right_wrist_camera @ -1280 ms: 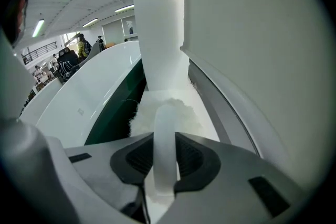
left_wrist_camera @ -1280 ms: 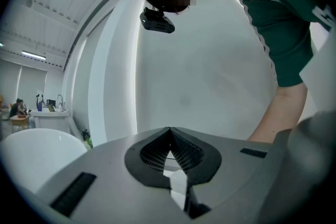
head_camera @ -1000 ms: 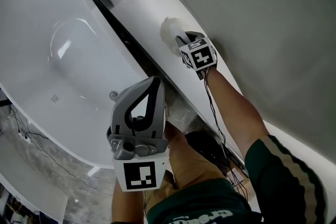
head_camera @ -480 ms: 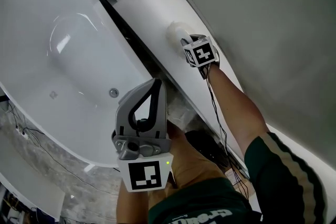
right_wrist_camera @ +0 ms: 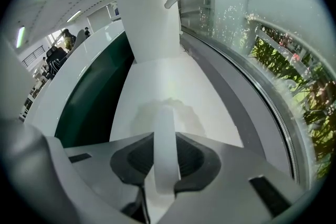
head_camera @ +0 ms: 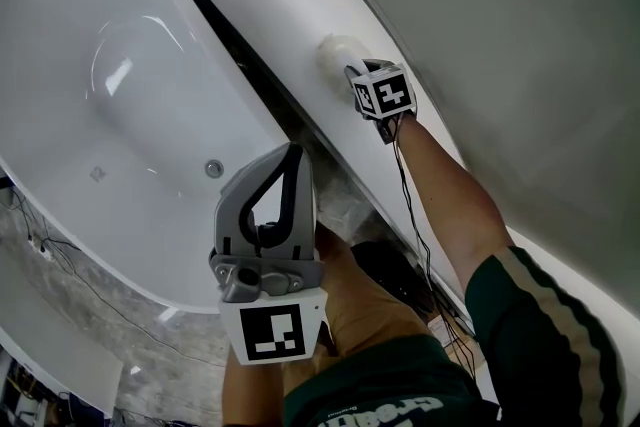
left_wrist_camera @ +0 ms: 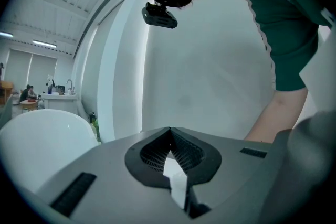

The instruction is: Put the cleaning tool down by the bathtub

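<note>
Cam setup, quick rundown
My head cam looks steeply down over the bathtub (head_camera: 130,115). The right gripper (right_wrist_camera: 164,147) cam hugs the ledge (right_wrist_camera: 173,81) ahead of its jaws, and head shares that bit. The left gripper (left_wrist_camera: 169,136) cam faces the wall (left_wrist_camera: 210,71) beyond its jaws.

Bathtub (head_camera: 70,35) and cleaning tool (head_camera: 335,55) are white; sleeve (head_camera: 545,320) is green, tan-striped

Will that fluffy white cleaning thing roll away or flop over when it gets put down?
Probably not roll: its fluffy head looks soft and shaggy, so it should squash and sit on the ledge. The flat white handle stands straight out of the right hand-held gripper, so it seems stiff. One gripper carries it, so probably light.
</note>
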Available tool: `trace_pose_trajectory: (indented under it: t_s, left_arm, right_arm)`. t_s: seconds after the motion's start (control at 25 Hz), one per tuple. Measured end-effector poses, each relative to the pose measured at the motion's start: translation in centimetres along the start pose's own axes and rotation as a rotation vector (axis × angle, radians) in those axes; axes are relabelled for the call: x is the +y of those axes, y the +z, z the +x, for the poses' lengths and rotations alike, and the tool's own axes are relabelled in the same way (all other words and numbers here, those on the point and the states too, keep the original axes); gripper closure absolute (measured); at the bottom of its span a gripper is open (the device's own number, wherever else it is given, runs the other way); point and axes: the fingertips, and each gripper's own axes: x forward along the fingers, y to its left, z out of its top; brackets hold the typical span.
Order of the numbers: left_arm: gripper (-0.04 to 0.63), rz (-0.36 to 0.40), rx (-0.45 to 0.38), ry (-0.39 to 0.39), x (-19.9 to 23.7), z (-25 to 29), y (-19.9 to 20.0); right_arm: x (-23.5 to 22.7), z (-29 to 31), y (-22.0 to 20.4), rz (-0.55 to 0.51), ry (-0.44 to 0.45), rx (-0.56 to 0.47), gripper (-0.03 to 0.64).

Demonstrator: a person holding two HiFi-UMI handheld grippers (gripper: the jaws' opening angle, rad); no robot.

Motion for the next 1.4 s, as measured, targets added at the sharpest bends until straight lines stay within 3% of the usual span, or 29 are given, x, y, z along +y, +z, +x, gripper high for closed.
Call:
trace_pose_trajectory:
  t_s: [0.48, 0.56, 0.68, 0.8, 1.08, 1.4]
  left_arm:
    - [0.589, 0.016, 0.011, -0.028, -1.4, 0.1, -0.4]
    - [0.589, 0.000, 0.005, -0.039, -1.7, 0.1, -0.3]
    - [0.589, -0.020, -0.004, -0.042, -1.8, 0.1, -0.2]
    - [0.589, -0.024, 0.002, -0.036, -1.9, 0.3, -0.6]
    - [0.589, -0.018, 0.005, -0.055, -2.8, 0.2, -0.6]
    - [0.591, -0.004, -0.005, -0.045, -2.4, -0.3, 0.3]
  right_arm:
    - [-0.2, 0.0, 0.1, -0.004, -0.018, -0.068, 0.512]
    - [-0.4, -0.2, 0.1, 0.006, -0.022, -0.086, 0.447]
    - [0.4, -0.4, 0.2, 0.032, 0.042, -0.119, 0.360]
    - [1.3, -0.2, 0.4, -0.001, 0.076, -0.136, 0.360]
    - [0.7, -0.7, 0.3, 0.007, 0.047, -0.144, 0.351]
    - [1.5, -1.6, 1.3, -0.021, 0.079, -0.173, 0.337]
